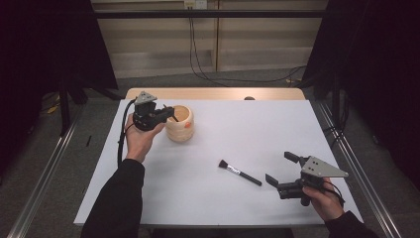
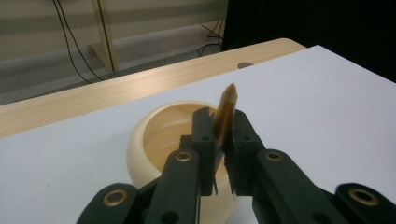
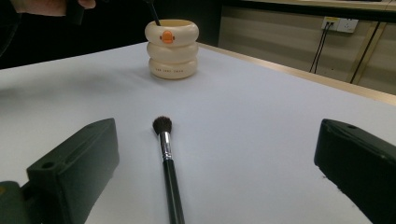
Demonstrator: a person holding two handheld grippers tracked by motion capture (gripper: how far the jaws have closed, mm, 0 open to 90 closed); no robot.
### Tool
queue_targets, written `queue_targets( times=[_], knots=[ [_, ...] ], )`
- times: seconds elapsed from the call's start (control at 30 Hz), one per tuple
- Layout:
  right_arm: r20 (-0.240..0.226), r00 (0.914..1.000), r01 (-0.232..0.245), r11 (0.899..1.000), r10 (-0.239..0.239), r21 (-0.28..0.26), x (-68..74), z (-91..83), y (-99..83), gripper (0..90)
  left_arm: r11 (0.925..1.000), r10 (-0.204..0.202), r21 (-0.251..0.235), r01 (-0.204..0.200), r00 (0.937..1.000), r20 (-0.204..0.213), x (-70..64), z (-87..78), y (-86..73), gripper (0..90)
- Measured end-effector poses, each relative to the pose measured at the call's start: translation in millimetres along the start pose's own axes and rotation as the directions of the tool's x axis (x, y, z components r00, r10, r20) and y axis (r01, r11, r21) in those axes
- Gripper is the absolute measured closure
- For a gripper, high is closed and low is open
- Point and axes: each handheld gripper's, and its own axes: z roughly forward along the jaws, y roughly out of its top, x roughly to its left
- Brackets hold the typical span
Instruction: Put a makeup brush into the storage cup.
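High view, left hand (image 1: 140,139): raised from the table on an outstretched dark sleeve, wrist bent so the left gripper (image 1: 171,114) points sideways over the holder's rim.
Left gripper, fingers: clamped on a thin brown stick (image 2: 224,116); in the left gripper view the two black fingers (image 2: 204,135) press it from both sides, and its pointed tip rises above them, tilted a little.
Stick, lower end: hidden behind the fingers, so its end cannot be told; in the right gripper view a dark thin piece (image 3: 153,16) dips into the holder's mouth.
Holder (image 1: 180,123): cream, ringed, upright on the white table (image 1: 277,129), directly under and beyond the left fingertips; its open mouth (image 2: 168,128) lies just behind them, and an orange mark (image 3: 167,36) faces the right gripper.
Right hand (image 1: 324,198): low at the near right corner of the table, gripping from below, grey plate on top.
Right gripper (image 1: 281,168), fingers: wide apart, holding nothing, aimed toward the table's middle.
Brush (image 1: 239,172): flat on the table, just ahead of the right fingers and apart from them; in the right gripper view it lies between the two fingers (image 3: 74,163), black handle (image 3: 172,186) nearer, bristles (image 3: 162,124) away toward the holder.
Brush and holder: well apart.
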Motion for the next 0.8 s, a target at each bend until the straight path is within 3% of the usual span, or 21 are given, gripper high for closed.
queue_targets(
  times=[0.13,0.27,0.43,0.5,0.53,0.63,0.8],
  knots=[
    [-0.003,1.0000,-0.001,1.000,0.001,0.002,0.2,-0.1,0.2,0.0,1.0000,0.001,-0.006,-0.001,1.0000,0.000,-1.0,1.2,-1.8,83.0],
    [0.007,1.0000,-0.001,1.000,0.001,-0.002,0.3,-0.2,0.1,0.0,0.9999,0.010,0.003,-0.010,0.9995,-0.030,-1.1,2.0,-4.1,82.9],
    [0.000,1.0000,-0.005,1.000,0.005,0.009,0.2,0.4,-0.5,0.0,1.0000,0.010,-0.001,-0.010,0.9999,-0.008,-0.4,2.9,-6.1,81.8],
    [0.011,0.9999,-0.001,1.000,0.001,0.007,0.7,0.7,-0.6,0.0,1.0000,0.003,-0.002,-0.003,1.0000,-0.003,0.7,3.3,-6.4,80.0],
    [-0.012,0.9999,0.001,1.000,-0.001,0.011,-0.2,0.0,-0.5,0.0,1.0000,0.001,-0.004,-0.001,0.9999,-0.011,1.3,3.3,-6.2,78.7],
    [-0.013,0.9999,0.001,1.000,-0.001,0.012,-0.2,-0.2,-0.4,0.0,0.9999,-0.002,-0.010,0.002,1.0000,-0.006,1.5,2.6,-6.2,75.8],
    [-0.014,0.9999,0.002,1.000,-0.002,0.010,0.1,-0.2,-0.4,0.0,0.9994,-0.003,-0.034,0.002,0.9999,-0.011,2.2,2.7,-6.8,64.9]
  ],
)
